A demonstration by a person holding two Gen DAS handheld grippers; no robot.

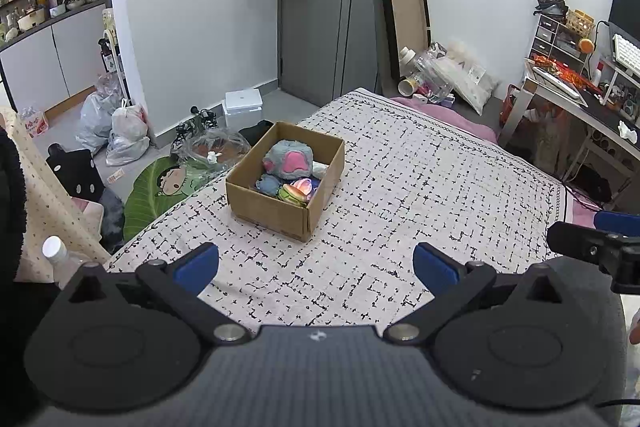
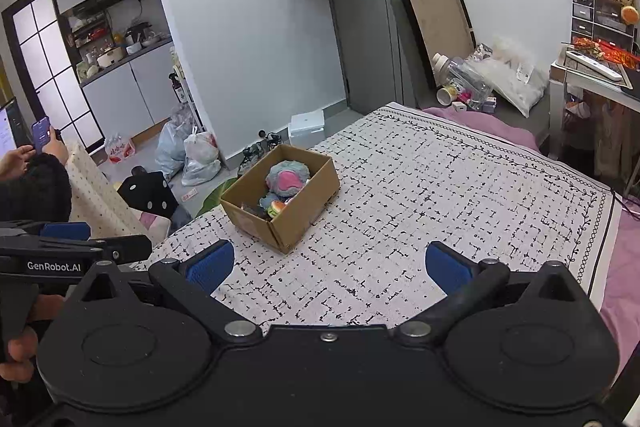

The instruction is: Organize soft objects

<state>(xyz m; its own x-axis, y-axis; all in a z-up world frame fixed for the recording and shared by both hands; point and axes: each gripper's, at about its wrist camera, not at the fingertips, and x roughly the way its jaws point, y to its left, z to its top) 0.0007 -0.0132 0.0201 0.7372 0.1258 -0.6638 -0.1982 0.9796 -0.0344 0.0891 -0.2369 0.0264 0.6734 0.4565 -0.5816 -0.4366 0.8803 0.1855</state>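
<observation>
A brown cardboard box stands on the patterned bedspread. Inside it lie a grey and pink plush toy, a small blue plush and a burger-like soft toy. My left gripper hovers open over the near part of the bed, short of the box, with nothing between its blue pads. My right gripper is likewise open and empty, nearer than the box. Each gripper shows at the other view's edge.
Plastic bags and a green cartoon mat lie on the floor left of the bed. A desk stands at the right. A person's hands hold a phone at the left. Clutter sits by the far wall.
</observation>
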